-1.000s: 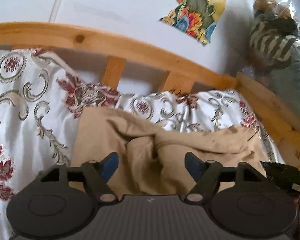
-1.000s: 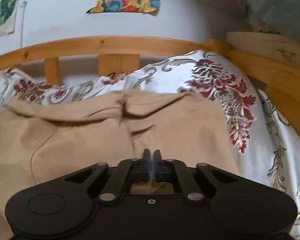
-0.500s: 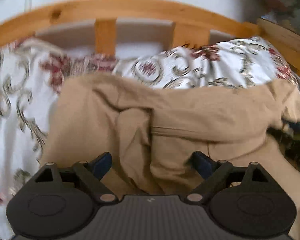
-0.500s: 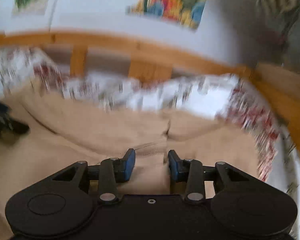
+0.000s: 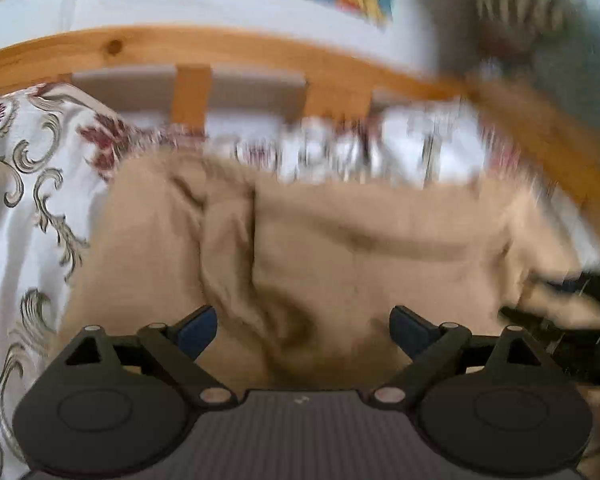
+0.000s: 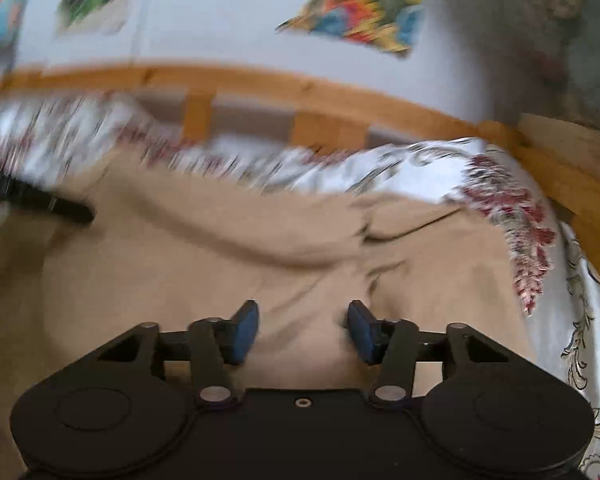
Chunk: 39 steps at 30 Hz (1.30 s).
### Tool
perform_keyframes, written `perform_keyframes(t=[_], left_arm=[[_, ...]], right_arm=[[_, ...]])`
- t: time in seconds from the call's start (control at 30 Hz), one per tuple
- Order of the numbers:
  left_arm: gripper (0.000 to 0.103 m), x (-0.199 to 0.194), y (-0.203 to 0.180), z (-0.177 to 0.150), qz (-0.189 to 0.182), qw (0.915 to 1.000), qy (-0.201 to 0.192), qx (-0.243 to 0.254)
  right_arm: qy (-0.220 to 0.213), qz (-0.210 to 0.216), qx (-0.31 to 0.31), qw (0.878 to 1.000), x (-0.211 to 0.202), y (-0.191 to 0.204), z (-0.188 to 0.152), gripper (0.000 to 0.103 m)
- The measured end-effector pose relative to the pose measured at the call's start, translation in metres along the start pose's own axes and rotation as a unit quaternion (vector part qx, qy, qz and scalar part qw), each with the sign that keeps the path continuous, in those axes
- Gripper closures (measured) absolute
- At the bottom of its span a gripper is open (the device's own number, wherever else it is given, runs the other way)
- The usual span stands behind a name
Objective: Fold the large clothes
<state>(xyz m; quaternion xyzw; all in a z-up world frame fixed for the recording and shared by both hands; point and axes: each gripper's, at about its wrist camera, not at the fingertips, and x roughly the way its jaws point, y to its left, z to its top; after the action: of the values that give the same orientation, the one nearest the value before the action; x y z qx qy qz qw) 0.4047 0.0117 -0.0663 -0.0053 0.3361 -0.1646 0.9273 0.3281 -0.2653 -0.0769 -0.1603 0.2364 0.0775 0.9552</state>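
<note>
A tan garment [image 5: 340, 248] lies folded and rumpled on a white bedspread with red and grey floral print [image 5: 24, 208]. My left gripper [image 5: 303, 330] is open and empty, just above the garment's near left part. My right gripper [image 6: 303, 330] is open and empty over the garment [image 6: 220, 264] near its right side. The right gripper shows as a dark blur at the right edge of the left wrist view [image 5: 572, 320]. The left gripper shows as a dark blur at the left edge of the right wrist view [image 6: 40, 200]. Both views are motion-blurred.
A wooden bed rail with slats [image 5: 228, 46] runs along the far side, against a white wall with colourful pictures [image 6: 364, 20]. The rail turns along the right side [image 6: 572, 184]. Bedspread lies bare left [image 5: 20, 260] and right [image 6: 580, 320] of the garment.
My right gripper was shut on the garment's near edge one second ago and has opened and let it go. Both grippers have shifted over the garment. The left stayed open.
</note>
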Motion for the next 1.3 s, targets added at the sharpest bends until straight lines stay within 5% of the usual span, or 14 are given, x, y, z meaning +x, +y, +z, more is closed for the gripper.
perform_keyframes(t=[0.07,0.13,0.33,0.5,0.67,0.9,1.03,1.17,1.3], left_arm=[[0.006,0.017,-0.014,-0.008,0.051,0.9972,0.032,0.044],[0.004,0.018,-0.021,-0.011,0.070,0.9952,0.023,0.064],[0.002,-0.007,-0.013,-0.010,0.070,0.9963,0.036,0.034],[0.002,-0.039,-0.015,-0.019,0.083,0.9943,0.045,0.049],[0.002,-0.083,-0.034,-0.035,0.086,0.9940,0.045,0.051],[0.000,-0.155,-0.093,-0.070,0.049,0.9915,0.034,0.116],[0.000,-0.169,-0.110,-0.089,0.049,0.9895,0.074,0.114],[0.000,-0.177,-0.114,-0.103,0.047,0.9861,0.089,0.132],[0.000,-0.186,-0.115,-0.111,0.041,0.9857,0.087,0.138]], right_arm=[[0.021,-0.005,-0.009,1.000,0.010,0.006,-0.007,0.048],[0.034,-0.001,-0.003,0.999,0.018,0.005,-0.005,0.044],[0.029,0.040,0.034,0.998,0.000,-0.006,0.001,0.023],[0.002,0.059,0.032,0.998,-0.056,-0.007,-0.008,0.004],[-0.001,0.046,0.032,0.998,-0.117,-0.003,-0.019,0.001],[-0.015,0.018,-0.025,0.999,-0.202,0.021,-0.027,0.001],[0.037,0.009,-0.038,0.999,-0.232,0.030,-0.057,0.001],[0.095,0.053,-0.109,0.988,-0.246,0.046,-0.084,0.001],[0.124,0.085,-0.099,0.984,-0.239,0.045,-0.092,0.001]])
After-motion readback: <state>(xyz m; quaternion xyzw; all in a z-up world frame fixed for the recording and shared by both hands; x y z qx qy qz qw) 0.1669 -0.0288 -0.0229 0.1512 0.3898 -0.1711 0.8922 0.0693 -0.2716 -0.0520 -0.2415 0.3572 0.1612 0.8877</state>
